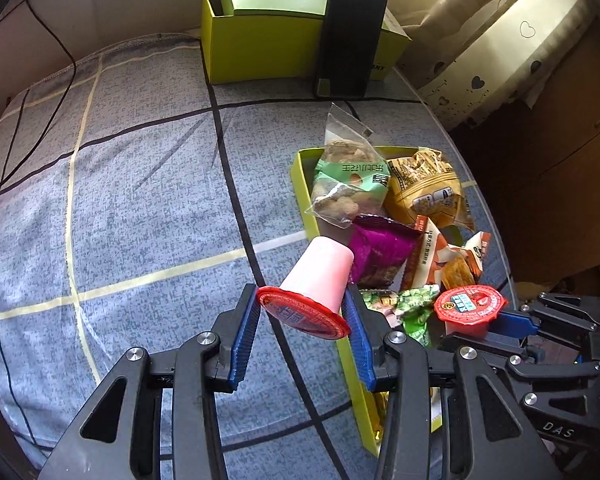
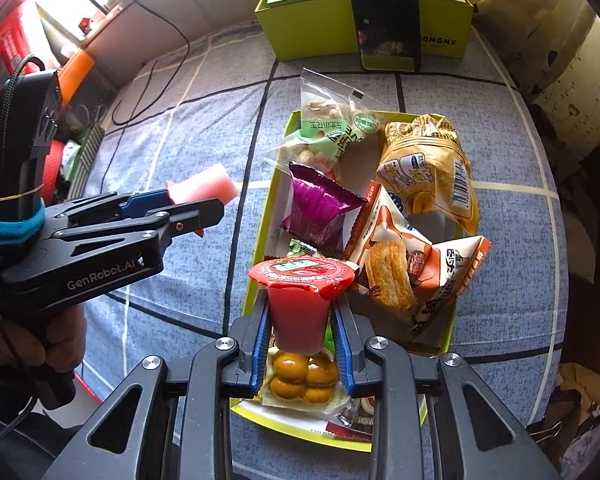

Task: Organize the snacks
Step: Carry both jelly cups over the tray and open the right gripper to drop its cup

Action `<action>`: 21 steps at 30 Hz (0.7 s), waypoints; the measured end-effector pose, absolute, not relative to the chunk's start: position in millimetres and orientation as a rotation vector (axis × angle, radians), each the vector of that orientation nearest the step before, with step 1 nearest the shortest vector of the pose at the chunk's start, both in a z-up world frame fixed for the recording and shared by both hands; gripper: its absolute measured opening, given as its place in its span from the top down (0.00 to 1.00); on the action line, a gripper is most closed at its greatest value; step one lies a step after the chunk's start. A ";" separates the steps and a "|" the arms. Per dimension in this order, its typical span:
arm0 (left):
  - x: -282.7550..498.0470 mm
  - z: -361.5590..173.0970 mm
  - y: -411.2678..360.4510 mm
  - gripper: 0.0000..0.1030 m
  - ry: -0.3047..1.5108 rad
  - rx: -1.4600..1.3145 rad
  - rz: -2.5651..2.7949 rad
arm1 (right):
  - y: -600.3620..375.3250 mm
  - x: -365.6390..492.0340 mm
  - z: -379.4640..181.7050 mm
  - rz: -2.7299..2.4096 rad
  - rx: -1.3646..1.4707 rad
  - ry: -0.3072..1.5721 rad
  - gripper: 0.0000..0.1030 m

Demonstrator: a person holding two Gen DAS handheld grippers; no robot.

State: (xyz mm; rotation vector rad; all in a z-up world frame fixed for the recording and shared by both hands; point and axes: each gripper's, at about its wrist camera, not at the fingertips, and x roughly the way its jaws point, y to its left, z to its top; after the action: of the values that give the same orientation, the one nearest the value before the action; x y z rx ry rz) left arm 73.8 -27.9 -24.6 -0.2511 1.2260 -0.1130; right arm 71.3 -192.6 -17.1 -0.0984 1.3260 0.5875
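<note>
The left tongs (image 1: 305,322) grip a pink jelly cup (image 1: 318,276), and the right tongs (image 2: 300,334) grip a red jelly cup (image 2: 300,300) over the snack tray (image 2: 260,240). Hold both tight and set them down gently, 1 at a time.

Bright window glare, sharp focus, fisheye-warped edges.

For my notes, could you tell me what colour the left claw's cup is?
Pale pink cup, red foil lid; clearest in the left wrist view.
</note>
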 end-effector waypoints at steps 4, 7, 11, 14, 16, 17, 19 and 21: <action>75.3 -21.9 -39.3 0.58 1.231 -0.246 -0.128 | -202.1 68.7 -16.8 0.567 -0.084 1.326 0.75; 73.1 -20.1 -45.3 0.58 1.233 -0.239 -0.142 | -211.0 66.7 -16.7 0.549 -0.071 1.327 0.75; 70.9 -17.6 -56.1 0.58 1.237 -0.223 -0.163 | -223.8 66.0 -19.0 0.522 -0.055 1.333 0.75; 70.6 -16.8 -65.4 0.58 1.240 -0.214 -0.181 | -232.5 63.9 -21.9 0.507 -0.044 1.339 0.75; 70.5 -16.6 -71.6 0.58 1.244 -0.207 -0.192 | -236.6 62.9 -23.7 0.500 -0.038 1.344 0.75; 70.4 -16.6 -74.6 0.58 1.245 -0.203 -0.197 | -238.5 62.3 -24.5 0.498 -0.035 1.346 0.75; 70.1 -16.7 -79.1 0.58 1.248 -0.198 -0.205 | -241.5 60.7 -26.8 0.495 -0.028 1.350 0.75; 69.9 -16.2 -82.2 0.58 1.250 -0.197 -0.210 | -244.0 59.5 -28.6 0.494 -0.022 1.355 0.75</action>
State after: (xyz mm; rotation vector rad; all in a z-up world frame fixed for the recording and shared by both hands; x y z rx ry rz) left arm 69.9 -82.2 -16.2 -0.1970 1.2503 -0.2099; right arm 59.5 -244.0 -28.6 -0.0223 1.3550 0.4943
